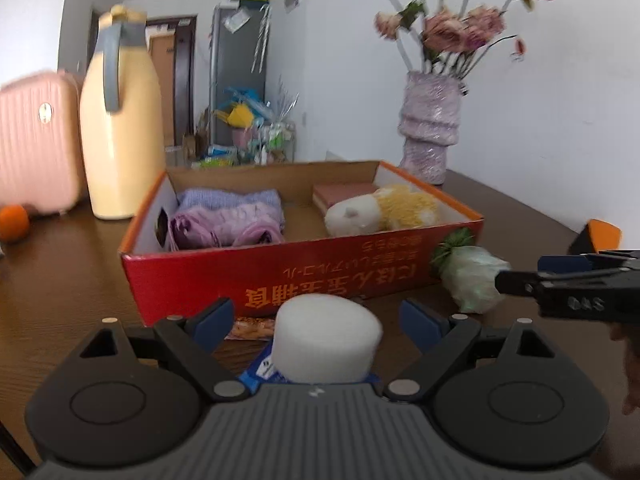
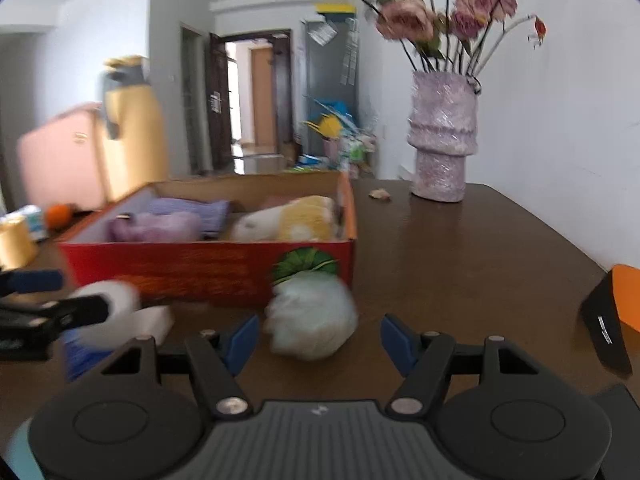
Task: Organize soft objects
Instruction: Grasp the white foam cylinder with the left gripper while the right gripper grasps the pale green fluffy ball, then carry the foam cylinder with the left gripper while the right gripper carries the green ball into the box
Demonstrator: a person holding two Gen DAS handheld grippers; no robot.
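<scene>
A red cardboard box point(image 1: 280, 268) sits on the brown table and holds folded purple knitwear point(image 1: 230, 216) and a white-and-yellow plush toy point(image 1: 380, 210). My left gripper point(image 1: 320, 316) is open, its jaws on either side of a white foam roll point(image 1: 326, 340) in front of the box. A white plush vegetable with green leaves point(image 2: 310, 320) lies against the box's front right corner. My right gripper point(image 2: 318, 336) is open with the plush vegetable between its jaws. The box point(image 2: 208, 264) also shows in the right wrist view, with the foam roll point(image 2: 120, 304) at left.
A yellow thermos jug point(image 1: 120, 120), a pink suitcase point(image 1: 36, 144) and an orange point(image 1: 14, 222) stand left of the box. A purple vase with flowers point(image 1: 430, 128) stands behind right. A blue packet point(image 1: 264, 368) lies under the foam roll. A black-and-orange object point(image 2: 616, 312) sits at the right edge.
</scene>
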